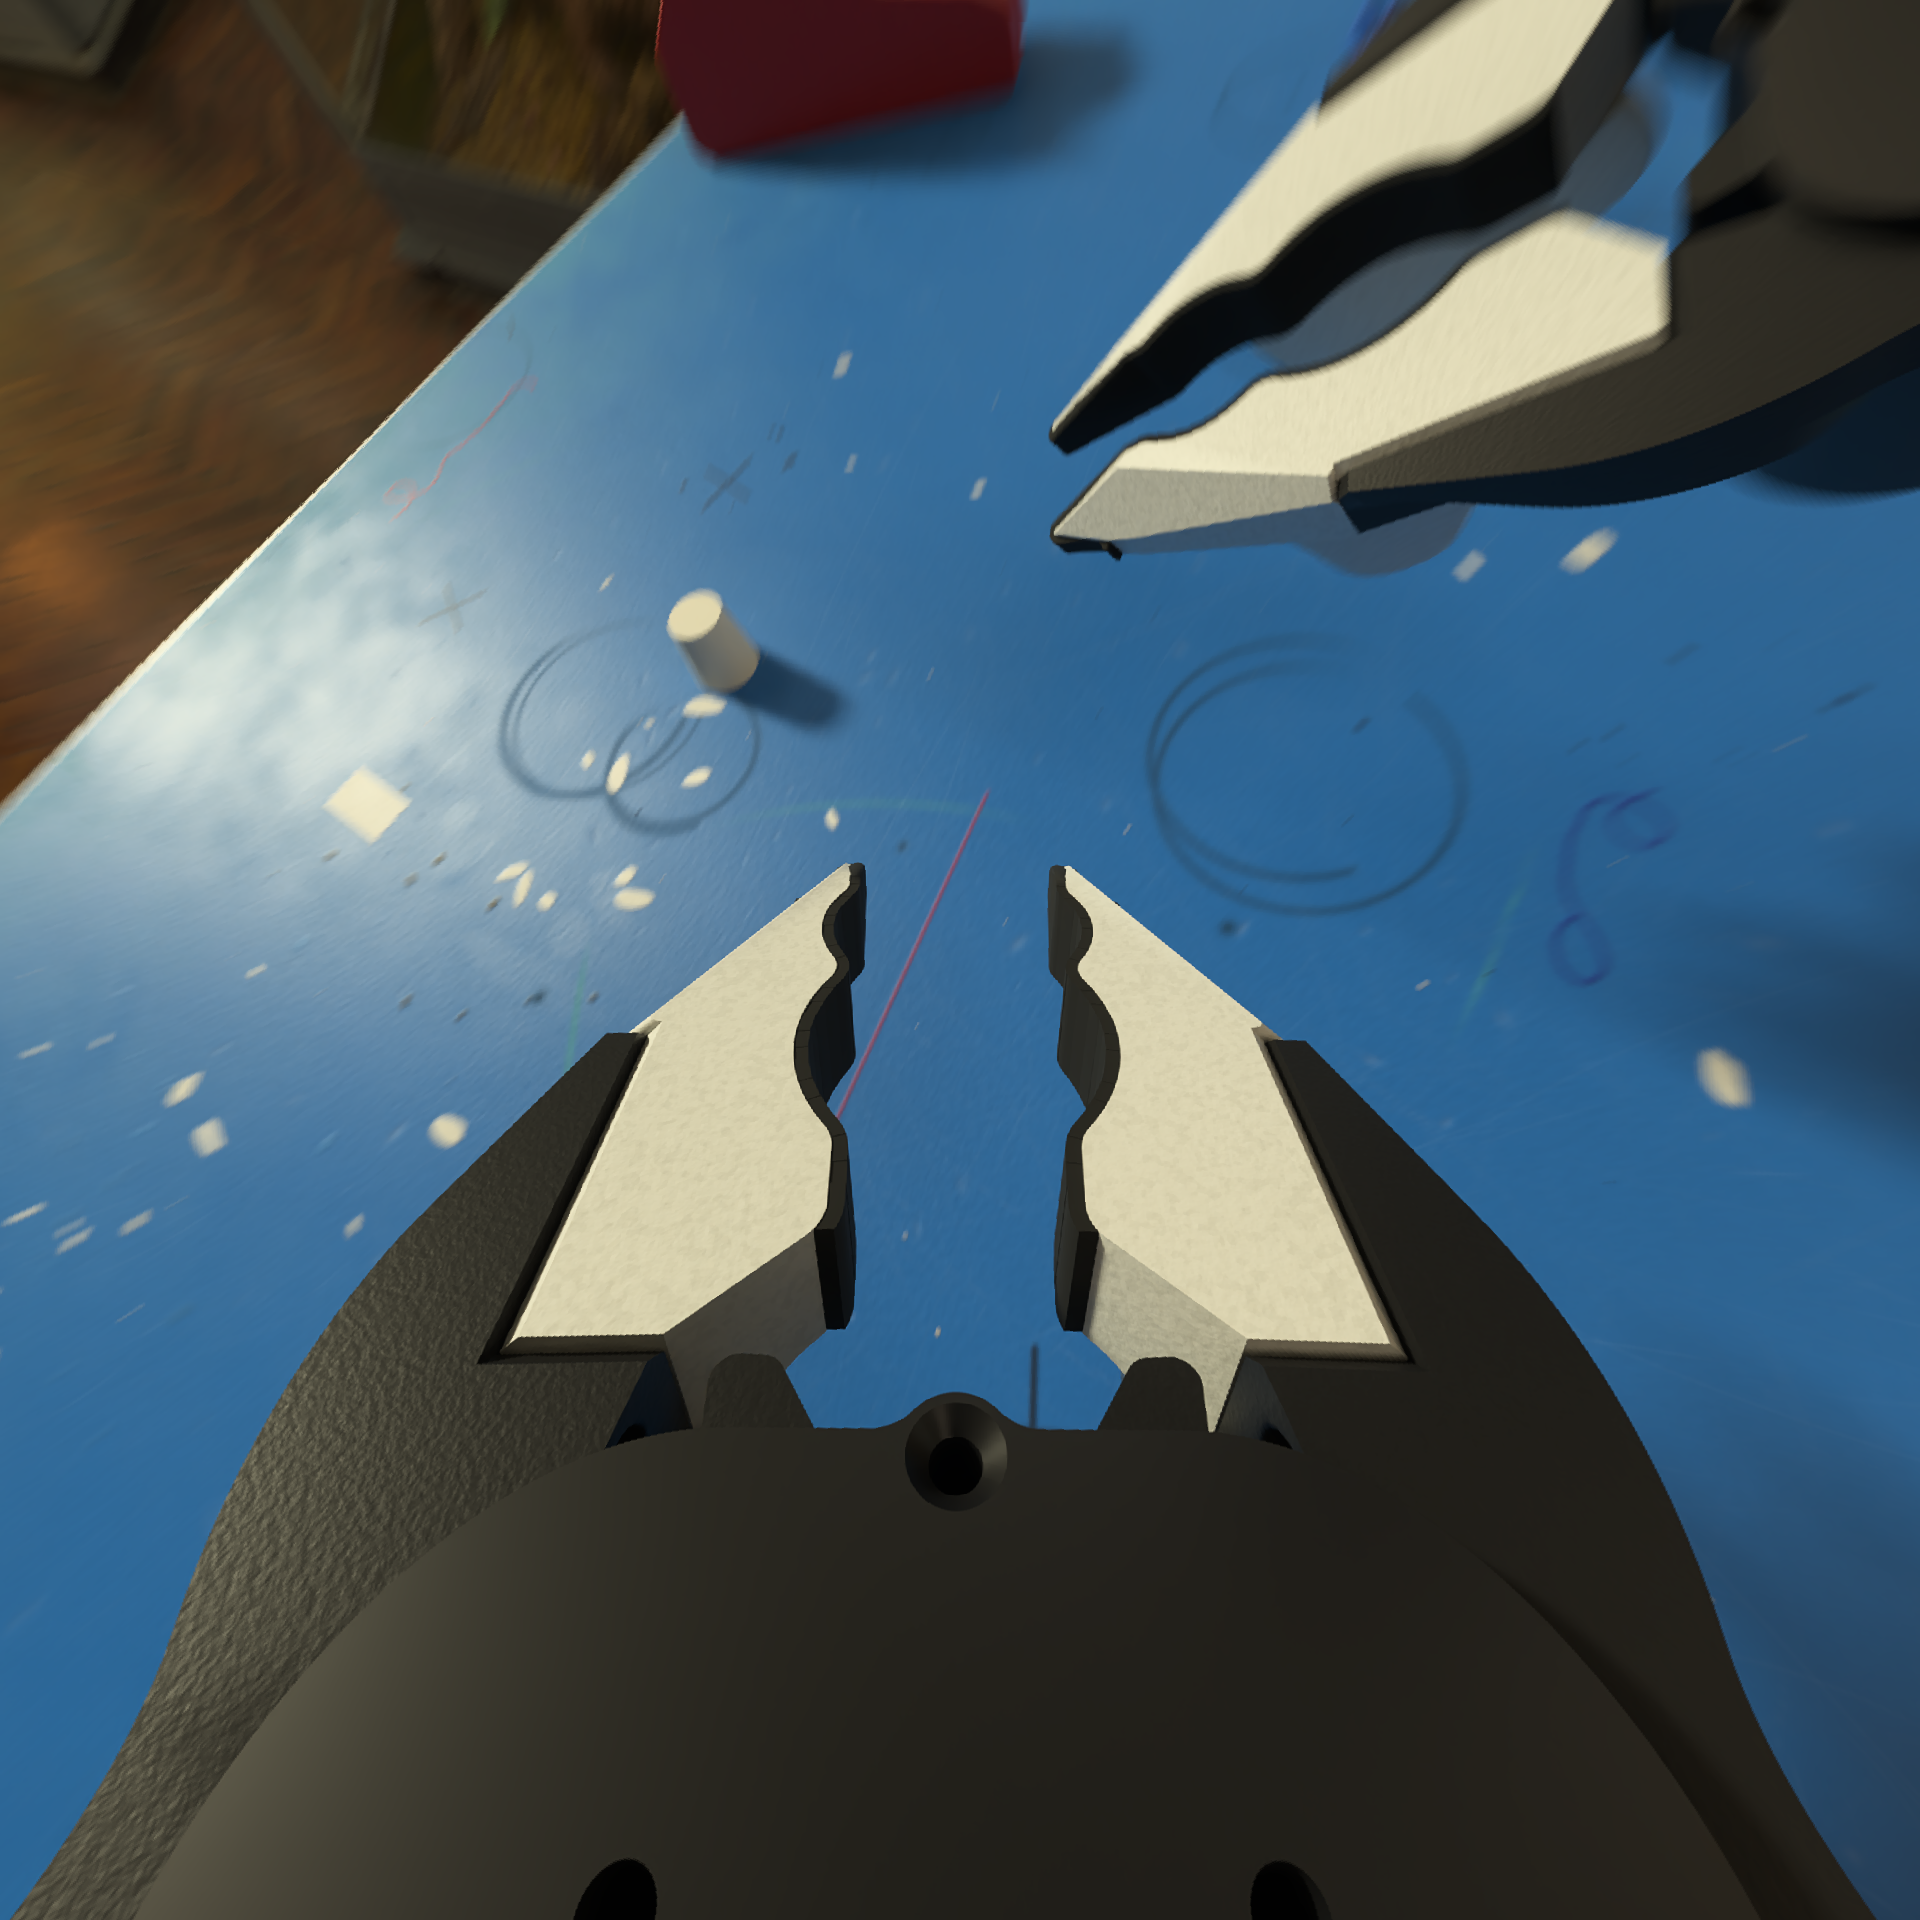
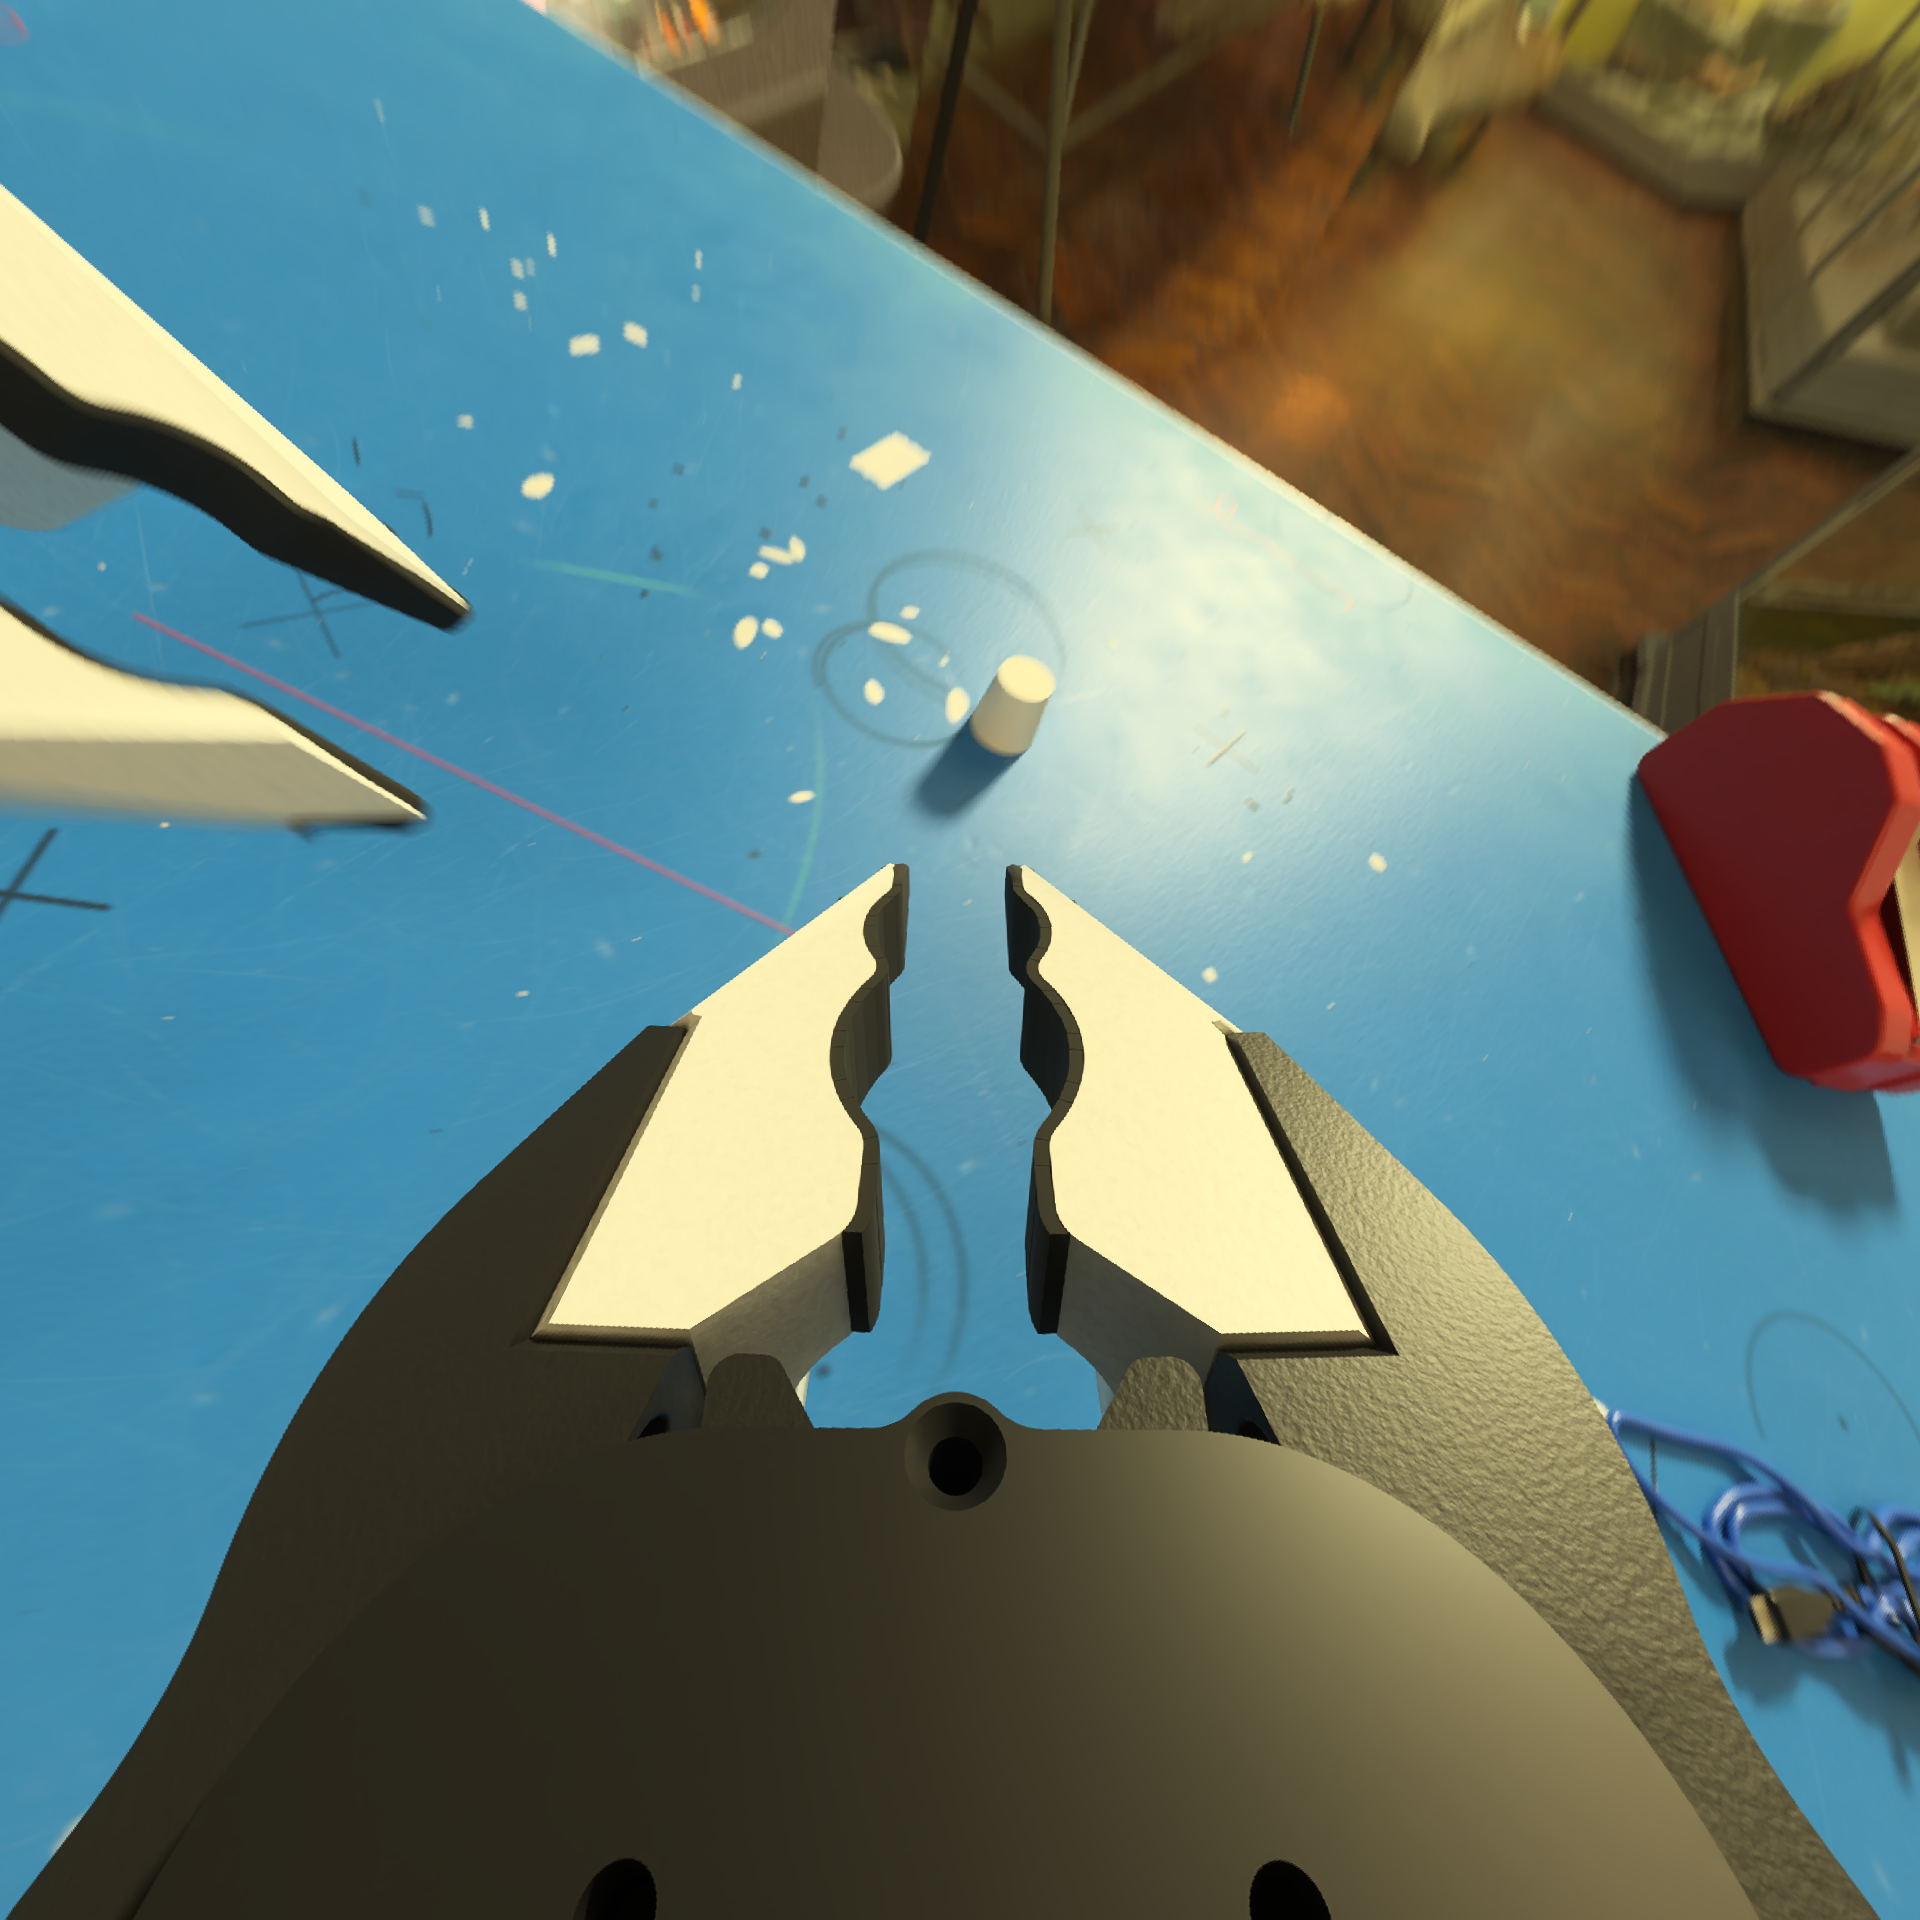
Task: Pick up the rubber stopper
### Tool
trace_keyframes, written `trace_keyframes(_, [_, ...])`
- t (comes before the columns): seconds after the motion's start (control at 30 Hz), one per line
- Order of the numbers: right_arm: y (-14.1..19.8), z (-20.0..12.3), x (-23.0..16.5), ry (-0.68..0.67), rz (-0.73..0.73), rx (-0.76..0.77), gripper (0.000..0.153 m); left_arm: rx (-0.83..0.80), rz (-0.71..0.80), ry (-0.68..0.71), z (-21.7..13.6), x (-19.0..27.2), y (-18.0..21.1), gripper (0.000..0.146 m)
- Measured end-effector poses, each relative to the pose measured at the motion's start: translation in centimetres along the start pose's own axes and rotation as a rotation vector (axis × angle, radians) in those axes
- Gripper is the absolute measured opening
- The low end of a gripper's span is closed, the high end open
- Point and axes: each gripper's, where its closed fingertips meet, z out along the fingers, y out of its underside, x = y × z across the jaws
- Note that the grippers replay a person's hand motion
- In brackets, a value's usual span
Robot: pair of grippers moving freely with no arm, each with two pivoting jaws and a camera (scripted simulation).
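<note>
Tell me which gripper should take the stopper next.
Right, probably. The right gripper has the rubber stopper almost straight ahead of its open fingers; from the left gripper it stands well off to the left. Both are empty.

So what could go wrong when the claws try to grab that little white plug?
The rubber stopper is small and stands upright on the blue table; a finger bumping it might tip it and let it roll toward the nearby table edge. The right gripper and left gripper are both open, empty and close together, so they could collide if both reach in.
</note>
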Motion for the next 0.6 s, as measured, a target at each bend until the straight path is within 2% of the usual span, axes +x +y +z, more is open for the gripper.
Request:
trace_keyframes(0.07, [0.2, -0.1, 1.9, -0.017, 0.007, 0.106, 0.022, 0.153, -0.089, 0.123, -1.1, -0.8, -1.3, 0.035])
trace_keyframes(0.17, [0.2, 0.4, 3.5, -0.097, 0.041, 0.22, 0.028, 0.384, -0.194, 0.215, -2.6, -3.4, -3.2, 0.037])
trace_keyframes(0.23, [-0.7, 0.7, 3.5, -0.221, 0.061, 0.282, 0.031, 0.489, -0.2, 0.246, -2.8, -5.2, -3.9, 0.048])
trace_keyframes(0.33, [-2.4, 1.7, 2.7, -0.444, -0.002, 0.336, 0.032, 0.611, -0.116, 0.188, -1.8, -8.1, -3.8, 0.071])
trace_keyframes(0.4, [-3.0, 3.1, 2.3, -0.557, -0.101, 0.284, 0.032, 0.675, -0.099, 0.149, -0.6, -9.8, -3.4, 0.079])
trace_keyframes(0.5, [-2.8, 6.1, 2.3, -0.66, -0.31, 0.121, 0.033, 0.731, -0.097, 0.114, 1.5, -11.4, -2.5, 0.088])
trace_keyframes(0.6, [-2.3, 9.1, 2.5, -0.74, -0.5, -0.047, 0.033, 0.732, -0.076, 0.139, 2.0, -11.8, -2.6, 0.096])
